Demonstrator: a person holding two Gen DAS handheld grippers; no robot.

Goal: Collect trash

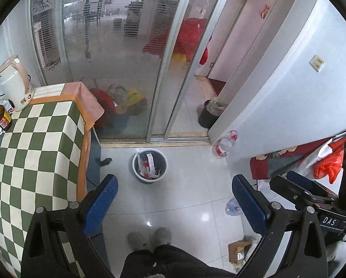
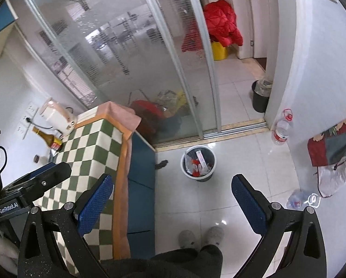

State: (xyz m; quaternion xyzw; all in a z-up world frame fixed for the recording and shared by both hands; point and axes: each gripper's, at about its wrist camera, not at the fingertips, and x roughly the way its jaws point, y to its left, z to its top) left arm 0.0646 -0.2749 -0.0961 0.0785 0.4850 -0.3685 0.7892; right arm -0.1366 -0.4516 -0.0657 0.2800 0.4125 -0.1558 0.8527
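A grey waste bin (image 1: 149, 165) with white and red wrappers inside stands on the tiled floor near the sliding glass door; it also shows in the right wrist view (image 2: 198, 163). My left gripper (image 1: 174, 193) is open and empty, held high above the floor in front of the bin. My right gripper (image 2: 173, 193) is open and empty too, at a similar height. A crushed clear plastic bottle (image 1: 233, 207) lies on the floor at the right, also in the right wrist view (image 2: 299, 198). A small cardboard box (image 1: 238, 250) lies on the floor near my feet.
A table with a green checked cloth (image 1: 34, 157) stands at the left, bearing a white kettle (image 1: 15, 83) and a brown bottle (image 1: 0, 114). A large water bottle (image 2: 282, 131) stands by the wall. A black bin (image 2: 260, 96) sits past the door. A small dark scrap (image 2: 161, 164) lies near the table.
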